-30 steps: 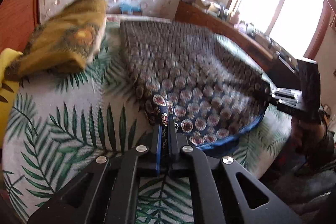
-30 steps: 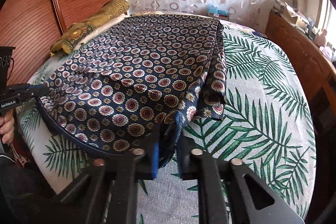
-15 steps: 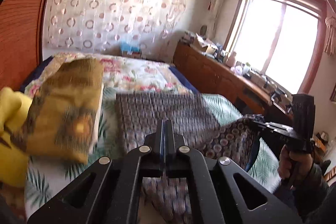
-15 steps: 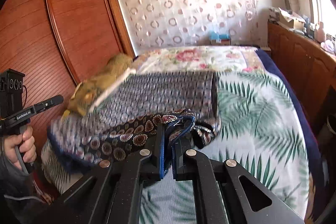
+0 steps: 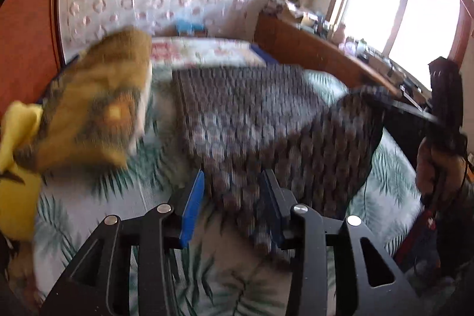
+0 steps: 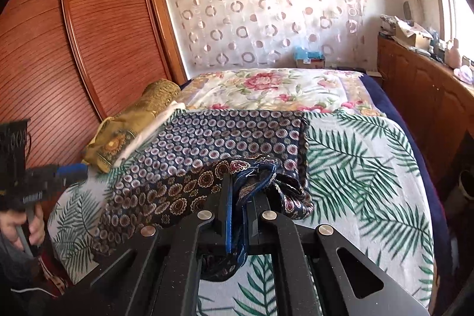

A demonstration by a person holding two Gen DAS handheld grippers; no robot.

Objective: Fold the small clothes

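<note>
Navy patterned cloth (image 6: 213,147), covered in little round medallions with a blue hem, is spread over the near half of the bed (image 6: 370,168), on top of the palm-leaf sheet (image 6: 355,197). One corner of it is bunched up and pinched tight in the right gripper (image 6: 238,215), jaws closed on the blue edge, with a bit of fabric hanging down below the fingers. From that corner the cloth folds back over itself toward 12 o'clock, so you see the darker, bigger-medallion side near the jaws and the paler side lying flat further up.

Left gripper (image 5: 231,206) is a different story: its jaws have just been opening, and the blue pads (image 5: 192,212) now stand apart. The cloth's edge sits between and just past them, pretty blurred in that view, and as far as I can tell the pads aren't pressing on it. In the right wrist view you can see the left gripper off at 9 o'clock, held in a hand (image 6: 20,230) at the bed's edge.

An olive-gold folded garment (image 6: 133,123) with a sunflower print lies at about 10 o'clock beside the cloth, next to the wooden wardrobe (image 6: 74,49). Something yellow (image 5: 17,168) sits just left of it. A floral quilt (image 6: 266,91) covers the far end of the bed.
</note>
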